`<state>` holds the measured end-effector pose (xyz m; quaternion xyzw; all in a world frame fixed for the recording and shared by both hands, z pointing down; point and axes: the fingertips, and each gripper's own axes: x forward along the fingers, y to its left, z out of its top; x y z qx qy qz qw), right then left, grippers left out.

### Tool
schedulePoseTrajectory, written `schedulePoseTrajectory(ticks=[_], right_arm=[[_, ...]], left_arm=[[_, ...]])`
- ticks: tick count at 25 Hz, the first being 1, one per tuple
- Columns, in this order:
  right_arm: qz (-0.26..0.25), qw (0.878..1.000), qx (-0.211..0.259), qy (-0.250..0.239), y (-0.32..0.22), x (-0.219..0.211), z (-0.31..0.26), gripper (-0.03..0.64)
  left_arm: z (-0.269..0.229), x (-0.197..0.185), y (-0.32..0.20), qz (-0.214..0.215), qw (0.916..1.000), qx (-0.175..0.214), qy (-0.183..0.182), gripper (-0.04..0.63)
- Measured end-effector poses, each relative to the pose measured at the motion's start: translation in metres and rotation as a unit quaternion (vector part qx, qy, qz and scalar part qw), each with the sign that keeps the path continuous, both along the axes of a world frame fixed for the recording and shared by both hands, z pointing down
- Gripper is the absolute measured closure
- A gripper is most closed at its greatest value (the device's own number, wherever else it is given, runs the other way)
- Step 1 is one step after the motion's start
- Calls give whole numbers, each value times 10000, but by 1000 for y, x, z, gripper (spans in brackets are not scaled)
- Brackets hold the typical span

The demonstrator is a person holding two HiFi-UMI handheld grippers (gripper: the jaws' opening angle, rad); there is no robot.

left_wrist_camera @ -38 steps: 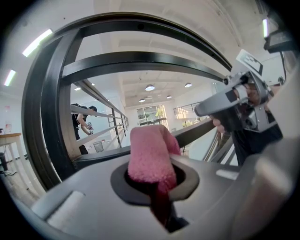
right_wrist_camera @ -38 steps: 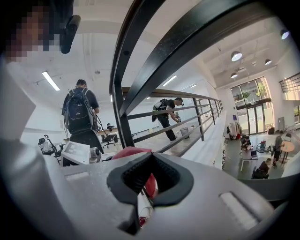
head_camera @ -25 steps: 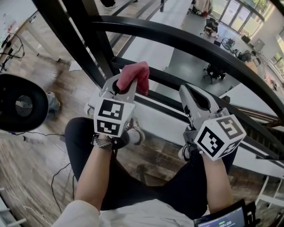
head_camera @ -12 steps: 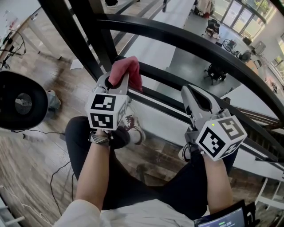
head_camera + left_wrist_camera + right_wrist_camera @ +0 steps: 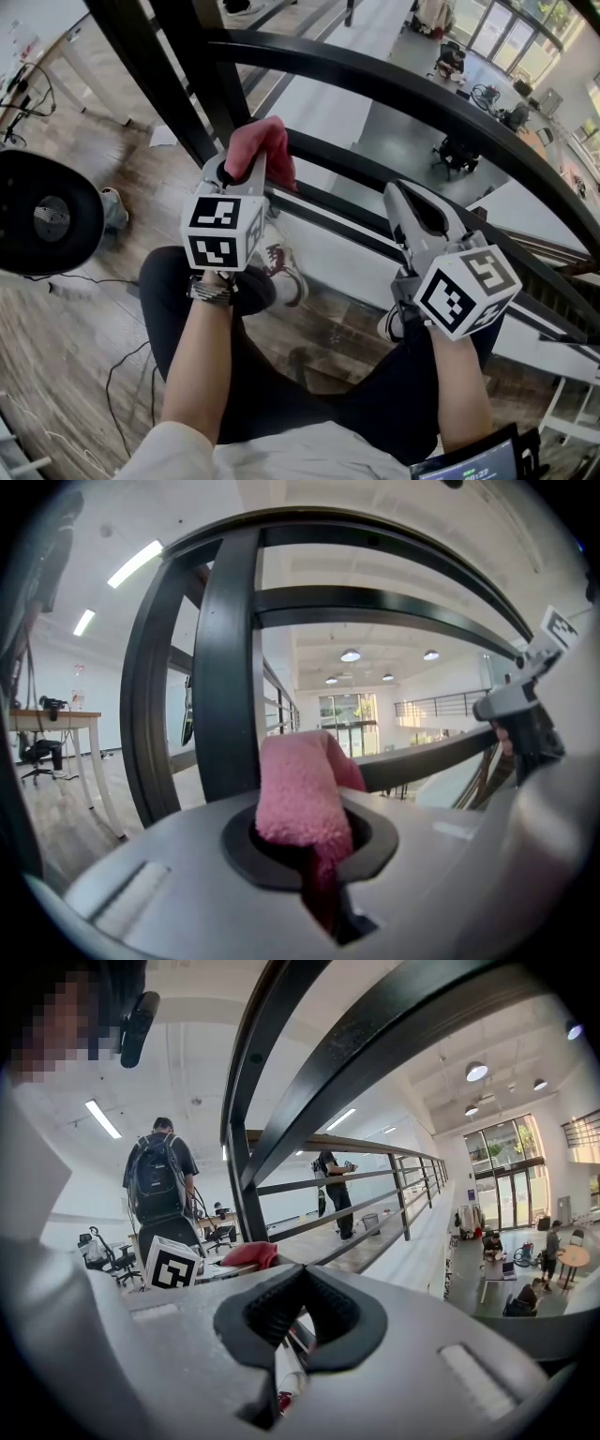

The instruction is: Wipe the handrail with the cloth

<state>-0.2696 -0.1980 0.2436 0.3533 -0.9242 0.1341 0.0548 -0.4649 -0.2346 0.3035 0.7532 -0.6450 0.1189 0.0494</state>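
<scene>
The grey left tongs (image 5: 246,171) and right tongs (image 5: 419,212) bear black-and-white marker cubes (image 5: 223,232); black trousers (image 5: 309,394), white top (image 5: 281,456).

Head view steeply down over the handrail (image 5: 394,86), both gripper views close along their jaws (wide-angle) — rail shared

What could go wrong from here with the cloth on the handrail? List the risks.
1. The left gripper pinches only a fold of the pink cloth. Rubbing the handrail could tug it free, down to the lower floor beyond.
2. The upright post stands right beside the cloth, so a leftward stroke may knock the gripper against it.
</scene>
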Motion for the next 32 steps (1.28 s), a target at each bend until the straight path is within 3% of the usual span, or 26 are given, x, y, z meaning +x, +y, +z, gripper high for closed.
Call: schedulePoseTrajectory(ticks=[20, 27, 32], right_arm=[[8, 10000, -6, -2, -2, -1, 0, 615], [-2, 10000, -2, 27, -1, -2, 2, 615], [-16, 10000, 1, 39, 0, -4, 2, 615]], left_arm=[[5, -26, -2, -568, 9983, 2, 117, 563], [7, -22, -2, -432, 9984, 45, 362, 563], [8, -7, 0, -252, 9996, 79, 40, 565]])
